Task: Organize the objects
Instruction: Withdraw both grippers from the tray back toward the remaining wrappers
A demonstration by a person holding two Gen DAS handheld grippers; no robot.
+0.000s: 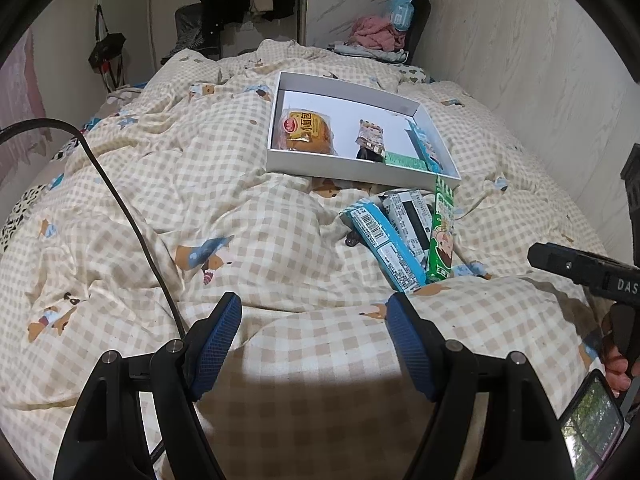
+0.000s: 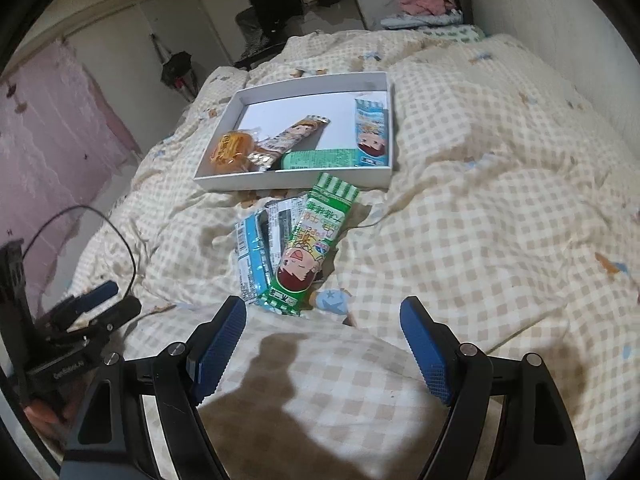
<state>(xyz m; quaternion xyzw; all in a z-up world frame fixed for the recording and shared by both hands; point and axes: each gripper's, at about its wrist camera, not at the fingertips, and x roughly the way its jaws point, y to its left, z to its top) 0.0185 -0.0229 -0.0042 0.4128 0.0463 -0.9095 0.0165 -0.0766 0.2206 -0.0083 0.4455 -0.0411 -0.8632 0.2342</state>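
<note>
A white shallow box (image 1: 352, 170) (image 2: 296, 182) lies on the checked quilt. It holds a yellow bread pack (image 1: 306, 130) (image 2: 232, 150), a long cartoon snack pack (image 2: 294, 136), a green tube (image 2: 320, 159) and a blue cartoon pack (image 2: 371, 132). In front of the box lie a green cartoon snack pack (image 1: 442, 228) (image 2: 310, 248), a blue pack (image 1: 384, 242) (image 2: 250, 264) and a white pack (image 1: 412, 216) (image 2: 280, 220), overlapping. My left gripper (image 1: 314, 320) is open and empty, near these packs. My right gripper (image 2: 322, 324) is open and empty, just before the green pack.
The quilt (image 1: 200, 200) is rumpled with folds. A black cable (image 1: 120, 200) runs over its left side. A wall (image 1: 540, 60) borders the right. Clothes (image 1: 376, 32) lie at the far end. The other gripper shows at each view's edge (image 1: 580, 272) (image 2: 80, 312).
</note>
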